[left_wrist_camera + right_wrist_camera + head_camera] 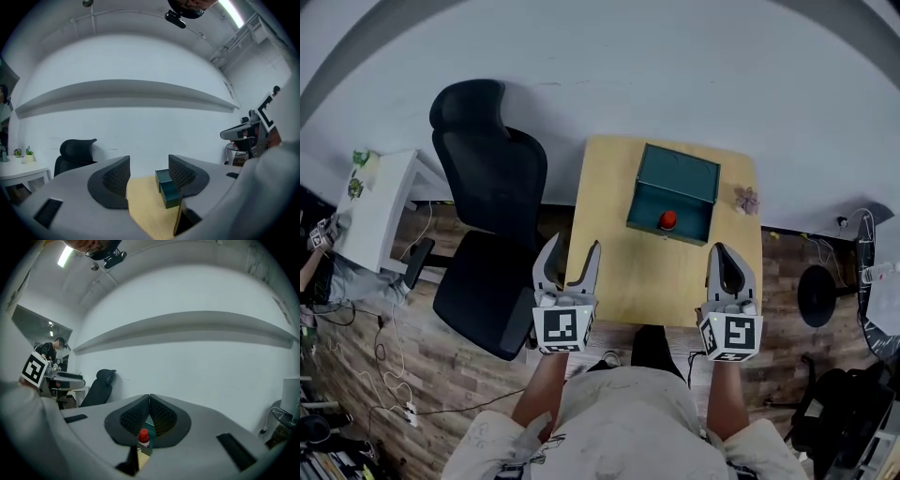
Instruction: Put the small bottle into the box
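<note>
Head view has the person standing at the near edge of the wooden table [609,272] with both tools held level over that edge, well apart from the work, which reads as a waiting pose rather than a reach. The left gripper [573,246] is released: its 2 jaws stand wide apart with only bare tabletop and the distant box between them, so it carries nothing. The right gripper [722,251] is clenched, its jaw tips pressed together on nothing; its own camera sees the small bottle only through the slot below the closed tips, far off and not held. The teal box [680,173] sits toward the far side of the table, its lighter upper panel looking like a lid leaned back so the opening faces the person. The small bottle [667,220], red cap up, stands upright against the box's dark middle; I cannot tell whether it is already inside or just in front of the front wall. If it is outside, the right tool is the nearer one, and it would have to open before going forward, coming in from the side so the lid does not block it. A black office chair [492,187] stands left of the table, clear of either path.
</note>
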Demonstrator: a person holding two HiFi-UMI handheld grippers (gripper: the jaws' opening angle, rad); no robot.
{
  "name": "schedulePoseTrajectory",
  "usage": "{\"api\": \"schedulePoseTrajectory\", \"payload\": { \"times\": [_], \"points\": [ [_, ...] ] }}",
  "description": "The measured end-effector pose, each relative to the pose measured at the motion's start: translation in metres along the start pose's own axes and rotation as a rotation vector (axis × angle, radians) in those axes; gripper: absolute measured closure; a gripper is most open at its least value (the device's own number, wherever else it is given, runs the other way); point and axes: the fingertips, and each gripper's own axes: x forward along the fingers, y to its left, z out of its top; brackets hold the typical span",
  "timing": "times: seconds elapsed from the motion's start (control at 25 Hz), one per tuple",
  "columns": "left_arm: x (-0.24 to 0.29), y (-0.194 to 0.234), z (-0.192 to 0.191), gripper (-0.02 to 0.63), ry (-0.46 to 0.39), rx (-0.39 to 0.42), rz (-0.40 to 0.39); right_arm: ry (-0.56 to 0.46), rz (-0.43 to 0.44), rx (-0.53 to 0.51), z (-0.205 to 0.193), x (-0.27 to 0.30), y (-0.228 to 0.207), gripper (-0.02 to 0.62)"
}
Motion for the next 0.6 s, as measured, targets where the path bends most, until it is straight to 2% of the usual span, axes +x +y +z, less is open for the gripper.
{"api": "schedulePoseTrajectory", "payload": {
  "times": [0.6],
  "points": [
    [-0.01, 0.005, 0.005, 0.347, -0.022, -0.01, -0.02, -0.009, -0.032, -0.016, 0.007, -0.014, 0.008, 0.58]
  ]
}}
